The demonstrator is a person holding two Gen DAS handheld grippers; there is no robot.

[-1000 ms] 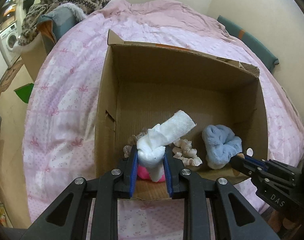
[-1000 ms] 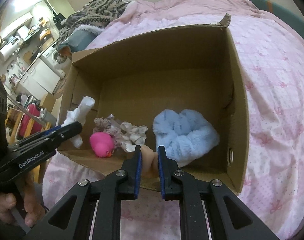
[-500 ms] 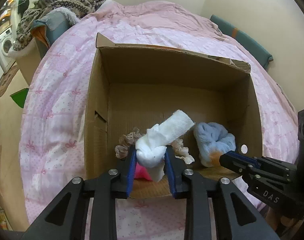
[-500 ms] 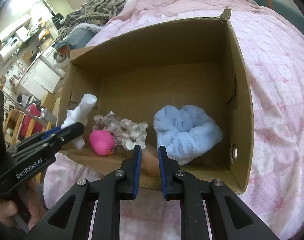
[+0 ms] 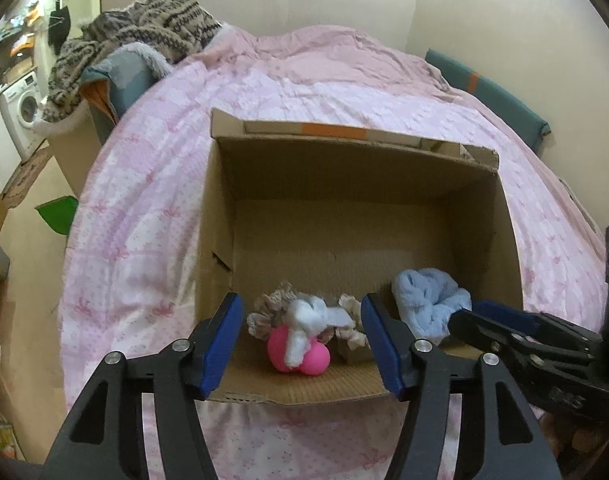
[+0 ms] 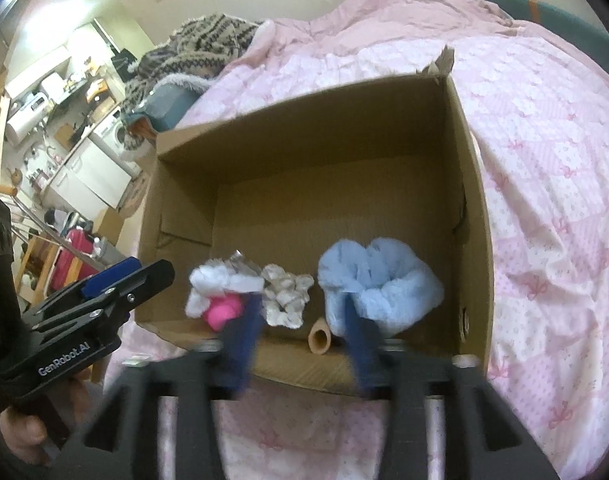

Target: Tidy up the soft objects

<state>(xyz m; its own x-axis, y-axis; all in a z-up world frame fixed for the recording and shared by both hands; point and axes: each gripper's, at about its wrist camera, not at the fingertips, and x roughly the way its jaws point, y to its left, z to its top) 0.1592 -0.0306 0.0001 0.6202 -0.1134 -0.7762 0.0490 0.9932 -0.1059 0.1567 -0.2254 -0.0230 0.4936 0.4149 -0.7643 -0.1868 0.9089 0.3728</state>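
An open cardboard box (image 5: 504, 216) (image 6: 470, 184) stands on the pink bed. Inside lie a white cloth (image 5: 308, 316) (image 6: 208, 284) on a pink soft ball (image 5: 300, 354) (image 6: 224, 310), a floral scrunchie (image 5: 350, 320) (image 6: 286, 300), a fluffy light blue piece (image 5: 430, 306) (image 6: 378, 280) and a small tan tube (image 6: 320, 336). My left gripper (image 5: 302, 344) is open and empty at the box's near edge, above the white cloth. My right gripper (image 6: 304, 340) is open and empty, above the tan tube; it also shows in the left wrist view (image 5: 484, 328).
The box sits on a pink quilt (image 5: 144, 216) (image 6: 552, 208). A patterned knit pile (image 5: 136, 28) (image 6: 200, 48) lies at the bed's far left. A teal cushion (image 5: 488, 92) lies against the wall. A washing machine (image 5: 24, 108) and a green object (image 5: 58, 214) are on the left.
Both grippers have opened. The white cloth dropped from the left gripper onto the pink ball, and the tan tube dropped from the right gripper onto the box floor.
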